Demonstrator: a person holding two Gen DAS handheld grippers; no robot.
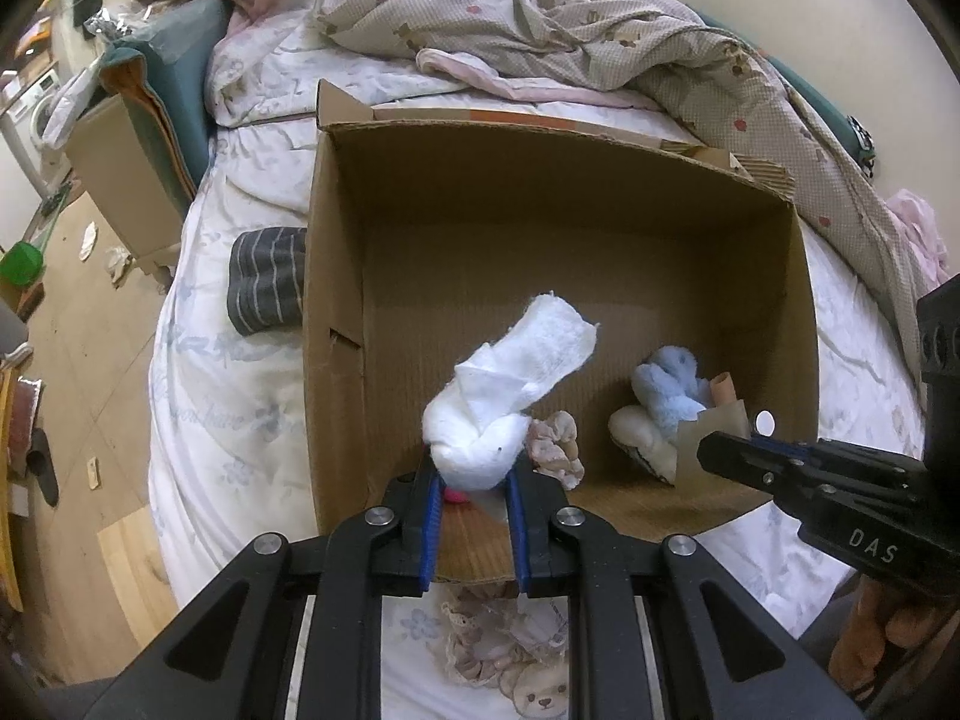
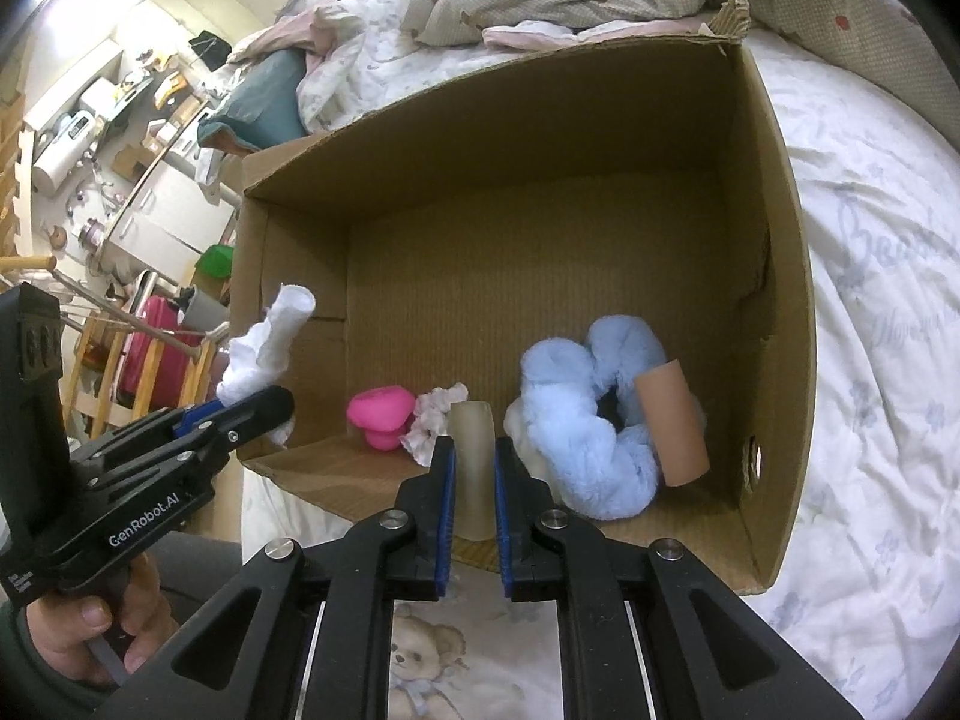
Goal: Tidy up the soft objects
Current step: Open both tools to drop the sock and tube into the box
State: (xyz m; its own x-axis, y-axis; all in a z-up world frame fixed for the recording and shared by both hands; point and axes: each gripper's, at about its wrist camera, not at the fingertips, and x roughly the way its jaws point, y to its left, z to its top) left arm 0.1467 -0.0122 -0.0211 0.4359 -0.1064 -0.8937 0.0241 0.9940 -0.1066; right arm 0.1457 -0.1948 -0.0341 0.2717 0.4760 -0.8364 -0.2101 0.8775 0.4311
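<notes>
An open cardboard box [image 1: 336, 276] lies on the bed; it also shows in the right wrist view [image 2: 780, 276]. My left gripper [image 1: 474, 480] is shut on a white rolled sock [image 1: 510, 384], held over the box's near edge; the sock shows in the right wrist view [image 2: 270, 348] too. My right gripper [image 2: 471, 450] is shut on a pale beige soft tube [image 2: 474, 468] at the box's near wall. Inside the box lie a fluffy light-blue scrunchie [image 2: 582, 420], a brown tube [image 2: 672, 426], a pink soft piece [image 2: 381, 411] and a floral scrunchie [image 2: 429, 420].
A grey striped sock [image 1: 264, 282] lies on the bed left of the box. A rumpled quilt [image 1: 570, 24] and pillows lie behind it. A frilly bear-print cloth [image 1: 510, 660] lies in front of the box. The wooden floor [image 1: 78, 348] and furniture are to the left.
</notes>
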